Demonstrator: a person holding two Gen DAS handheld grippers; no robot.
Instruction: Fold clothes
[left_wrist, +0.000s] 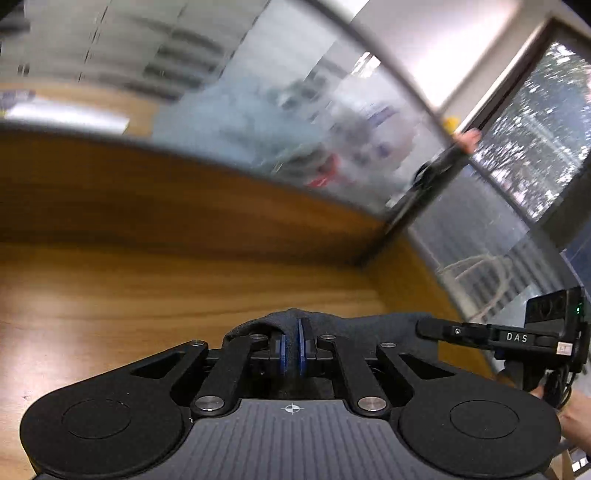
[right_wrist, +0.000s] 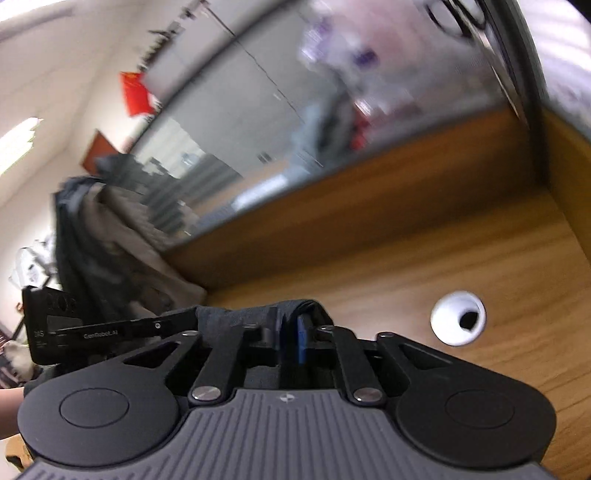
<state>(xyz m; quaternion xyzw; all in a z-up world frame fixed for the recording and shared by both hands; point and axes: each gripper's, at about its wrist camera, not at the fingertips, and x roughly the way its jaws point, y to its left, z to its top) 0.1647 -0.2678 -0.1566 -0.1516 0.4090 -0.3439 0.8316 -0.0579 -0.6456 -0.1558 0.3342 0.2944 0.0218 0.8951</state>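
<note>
One dark grey garment (left_wrist: 369, 328) is stretched between the two tools, lifted just over the wooden desk (left_wrist: 147, 288). The left gripper (left_wrist: 291, 345) has its blue-padded fingers (left_wrist: 283, 352) closed nearly together with a fold of the soft, matte knit pinched between them, the cloth bulging up over the tips. The right gripper (right_wrist: 291, 341) is likewise clamped on the garment (right_wrist: 236, 317), its blue pad (right_wrist: 301, 343) pressed into a bunched hem that wraps over the fingertips.

The left wrist view alone shows a window (left_wrist: 532, 147) with blurred foliage outside, a dark metal frame post (left_wrist: 424, 188) at the corner of the desk, and the other tool reaching in from the right, its black body lettered "DAS" (left_wrist: 516, 336) beside a small green light. A bit of the person's hand (left_wrist: 576, 424) shows at the right edge.

The right wrist view alone shows a round white cable grommet (right_wrist: 458, 322) set in the desk's wood-grain top, a heap of dark and tan clothing (right_wrist: 110, 251) piled at the left against the frosted glass partition (right_wrist: 258, 122), and something red (right_wrist: 136, 93) hanging on the far wall. The other tool enters from the left, and its flat black arm reads "GenRobot.AI" (right_wrist: 100, 335).

Both tools have ribbed grey housings and smooth black round covers; the backgrounds are motion-blurred.
</note>
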